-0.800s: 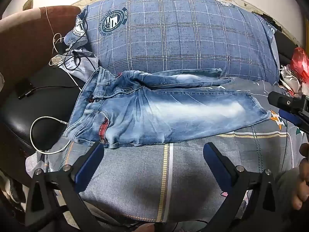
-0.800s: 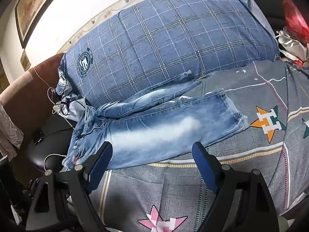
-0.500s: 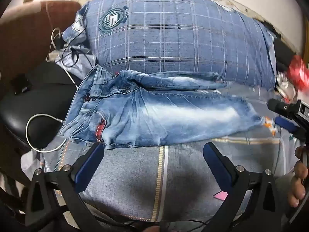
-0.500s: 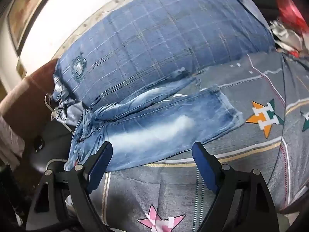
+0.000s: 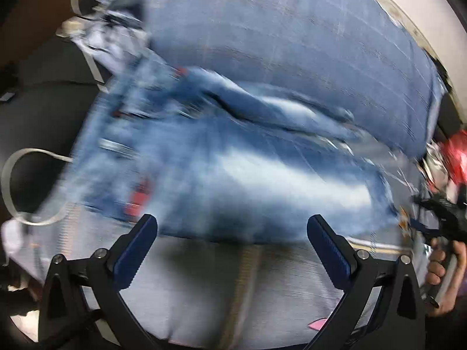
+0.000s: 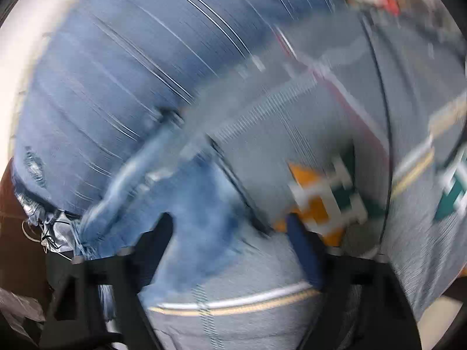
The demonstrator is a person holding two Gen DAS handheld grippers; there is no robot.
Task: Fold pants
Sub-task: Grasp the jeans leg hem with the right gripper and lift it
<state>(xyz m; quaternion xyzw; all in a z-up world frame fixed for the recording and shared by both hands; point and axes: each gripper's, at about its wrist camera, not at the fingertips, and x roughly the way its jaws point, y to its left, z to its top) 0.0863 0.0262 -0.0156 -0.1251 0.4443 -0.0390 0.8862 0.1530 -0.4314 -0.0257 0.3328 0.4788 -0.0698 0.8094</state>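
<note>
Faded blue jeans (image 5: 233, 172) lie spread on the grey bed cover, waistband to the left, leg hems to the right. Both views are motion-blurred. My left gripper (image 5: 230, 227) is open and empty, its blue fingertips just over the jeans' near edge. My right gripper (image 6: 230, 227) is open and empty, low over the near leg's hem end (image 6: 201, 213). It also shows at the right edge of the left wrist view (image 5: 437, 213), held by a hand.
A big blue plaid pillow (image 5: 292, 43) lies behind the jeans. A black chair with a white cable (image 5: 17, 180) stands left of the bed. Red and white clutter (image 5: 449, 157) sits at the right. The bed cover (image 6: 335, 134) carries orange and green star prints.
Both grippers moved forward and down toward the jeans. The right one swung over the leg hem. Both stayed open.
</note>
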